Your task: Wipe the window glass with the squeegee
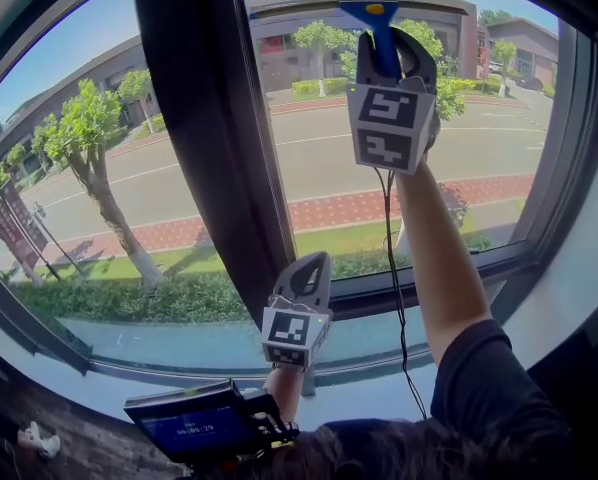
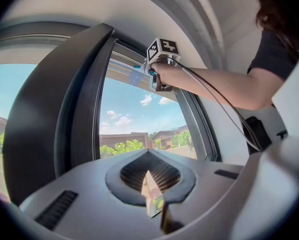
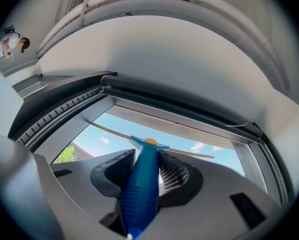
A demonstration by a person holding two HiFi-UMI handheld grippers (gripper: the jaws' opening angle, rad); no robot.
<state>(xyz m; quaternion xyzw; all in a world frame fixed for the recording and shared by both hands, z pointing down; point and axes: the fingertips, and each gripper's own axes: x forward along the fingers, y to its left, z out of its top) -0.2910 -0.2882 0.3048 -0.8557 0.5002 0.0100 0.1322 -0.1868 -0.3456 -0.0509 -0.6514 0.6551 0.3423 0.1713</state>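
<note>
My right gripper is raised high against the right window pane, shut on the blue handle of the squeegee. The squeegee's thin blade lies across the glass just below the top frame; its blue head with a yellow dot shows at the pane's top. In the left gripper view the right gripper appears up by the upper frame. My left gripper hangs low by the dark centre mullion, jaws shut with nothing between them.
The dark mullion splits the window into two panes; a road, trees and buildings lie outside. A grey sill runs below. A cable hangs from the right gripper along the arm. A small screen device sits at the bottom.
</note>
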